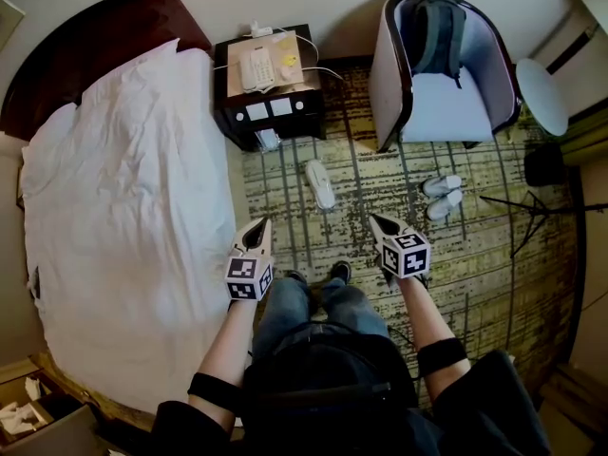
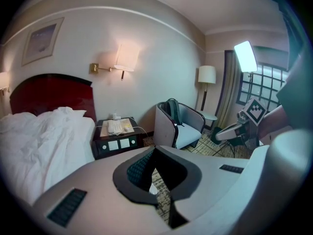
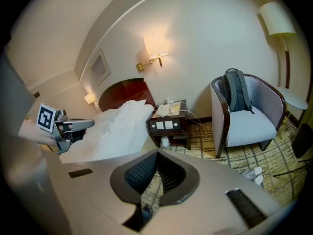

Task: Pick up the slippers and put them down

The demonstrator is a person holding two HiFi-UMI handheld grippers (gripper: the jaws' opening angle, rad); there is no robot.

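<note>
A single white slipper [image 1: 320,184] lies on the patterned carpet in front of the nightstand. A pair of white slippers [image 1: 443,198] [image 3: 255,174] lies further right, before the armchair. In the head view my left gripper [image 1: 265,220] hovers beside the bed's edge, its jaws shut with nothing in them, short of the single slipper. My right gripper [image 1: 373,218] is shut and empty too, held between the single slipper and the pair. In each gripper view the closed jaws meet in the middle [image 2: 154,151] [image 3: 157,153], pointing toward the nightstand.
A white bed [image 1: 123,207] fills the left. The dark nightstand [image 1: 271,112] carries a phone [image 1: 256,67]. An armchair [image 1: 442,103] holds a backpack [image 1: 439,27]. A round side table [image 1: 541,95] and a tripod stand [image 1: 527,212] are at the right. My shoes [image 1: 339,272] are on the carpet.
</note>
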